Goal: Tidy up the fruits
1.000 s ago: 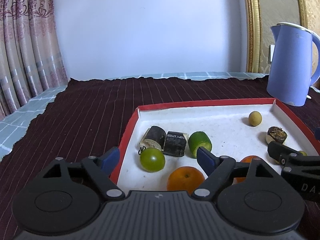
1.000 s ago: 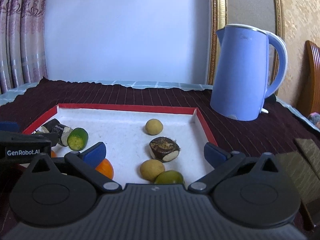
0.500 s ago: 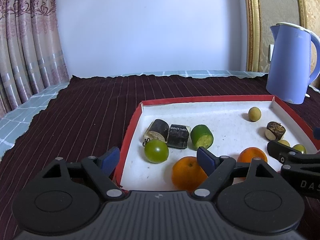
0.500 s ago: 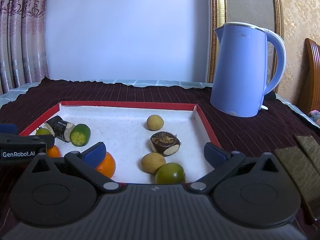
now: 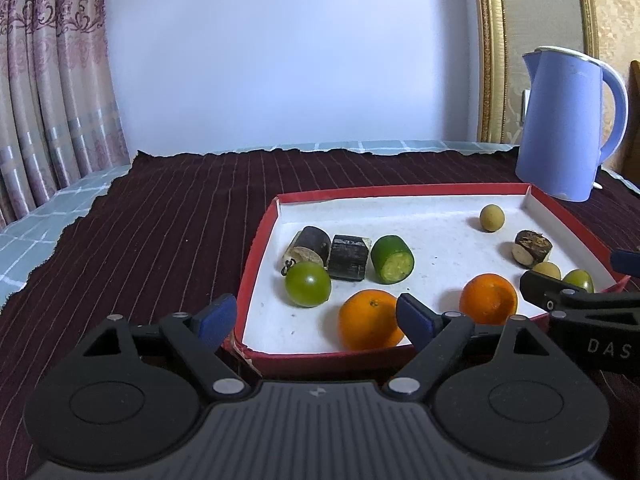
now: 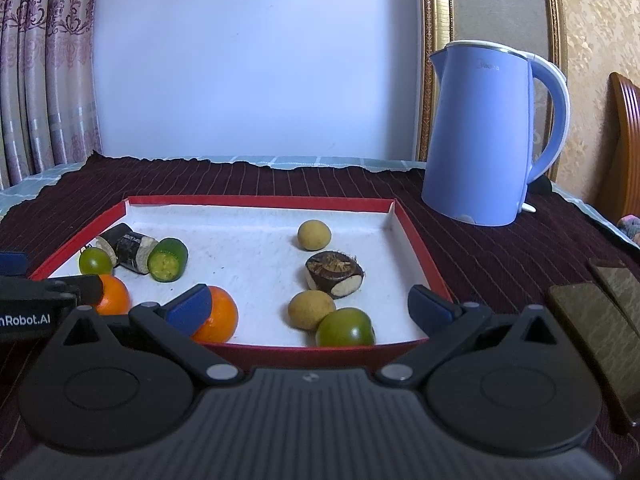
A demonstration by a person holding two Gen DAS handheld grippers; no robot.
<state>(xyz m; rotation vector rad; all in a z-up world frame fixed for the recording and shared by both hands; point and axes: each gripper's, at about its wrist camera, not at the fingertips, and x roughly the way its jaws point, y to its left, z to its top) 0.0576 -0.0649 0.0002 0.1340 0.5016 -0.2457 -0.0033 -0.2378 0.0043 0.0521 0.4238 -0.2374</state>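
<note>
A red-rimmed tray [image 5: 256,256] with a white floor holds the fruit. In it lie two oranges [image 5: 370,320] [image 5: 488,298], a round green fruit [image 5: 308,284], a cut green piece [image 5: 392,258], two dark cane pieces [image 5: 348,256], a pale longan [image 5: 492,218] and a brown husked piece [image 5: 532,248]. My left gripper [image 5: 316,318] hovers at the tray's near left corner, its jaws opening with nothing gripped between them. My right gripper [image 6: 309,307] stands open at the near right edge, above a second longan [image 6: 311,310] and another green fruit [image 6: 346,328], touching neither.
A blue kettle [image 6: 488,136] stands behind the tray's right corner. Dark flat slabs [image 6: 592,320] lie on the striped maroon cloth [image 5: 160,220] to the right. A curtain hangs at the far left and a wooden chair back shows at the far right.
Both grippers have drawn back a little from the tray, so the fruit sits farther off in both views. The fruit itself has stayed in place.
</note>
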